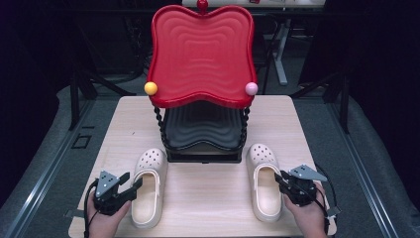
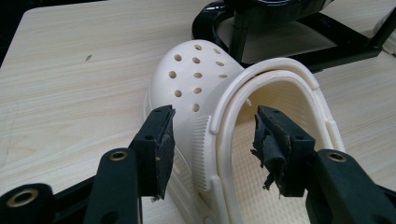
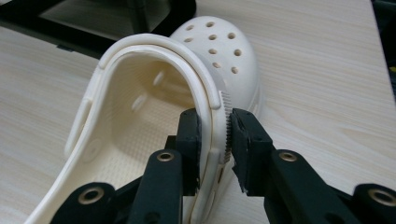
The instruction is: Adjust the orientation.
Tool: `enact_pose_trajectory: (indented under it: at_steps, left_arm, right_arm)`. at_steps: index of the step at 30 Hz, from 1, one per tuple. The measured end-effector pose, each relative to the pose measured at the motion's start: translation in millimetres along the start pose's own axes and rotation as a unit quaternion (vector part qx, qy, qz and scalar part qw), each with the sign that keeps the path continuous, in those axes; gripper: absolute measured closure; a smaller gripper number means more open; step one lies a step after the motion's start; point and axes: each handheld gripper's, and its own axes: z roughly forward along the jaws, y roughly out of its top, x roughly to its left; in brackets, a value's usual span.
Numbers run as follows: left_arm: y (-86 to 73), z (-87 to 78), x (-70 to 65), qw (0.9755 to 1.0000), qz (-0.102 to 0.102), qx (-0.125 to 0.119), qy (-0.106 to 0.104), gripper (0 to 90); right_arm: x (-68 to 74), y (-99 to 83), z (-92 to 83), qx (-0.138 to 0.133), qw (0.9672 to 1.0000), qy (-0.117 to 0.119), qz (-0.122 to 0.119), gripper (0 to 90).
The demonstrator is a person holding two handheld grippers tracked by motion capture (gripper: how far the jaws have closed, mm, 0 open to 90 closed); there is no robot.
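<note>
You are gripping the right clog's side wall while your left jaws are standing open around the left clog's wall

Your right gripper (image 1: 283, 179), at the lower right of the high view, is clamping its two black jaws onto the outer side wall of the right clog (image 1: 263, 181), one pad inside the opening and one on the ribbed outside; the gripper's own view is showing the pads pressing against that wall (image 3: 215, 135). Your left gripper (image 1: 132, 184), at the lower left, is holding its jaws wide apart astride the outer wall and strap of the left clog (image 1: 148, 188), with neither pad touching it in that gripper's view (image 2: 210, 135). Both cream clogs are lying toes toward the black-and-red shoe rack (image 1: 202, 54) at the centre of the wooden table (image 1: 208, 193)
</note>
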Motion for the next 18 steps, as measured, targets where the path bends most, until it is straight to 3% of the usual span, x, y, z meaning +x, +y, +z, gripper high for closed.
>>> enact_pose_trajectory:
  at_steps: [3,9,12,18]
  left_arm:
    - [-0.2,0.6,-0.5,1.0,0.001,0.001,0.0,48.0]
    - [-0.2,1.3,-1.5,0.9998,-0.004,0.017,-0.007,52.5]
    - [-0.6,3.0,-2.8,0.9996,0.003,0.028,-0.002,57.5]
    - [0.1,5.2,-3.7,0.9989,-0.002,0.044,0.014,65.9]
  right_arm:
    - [0.4,-1.3,3.0,0.004,1.0,0.009,-0.001,72.8]
    - [2.0,-4.0,0.9,-0.005,1.0,0.002,-0.007,67.0]
    - [7.3,-3.4,-0.8,-0.002,0.9996,-0.01,-0.026,65.7]
    - [10.9,-3.2,-1.0,0.007,0.9992,-0.023,-0.033,68.3]
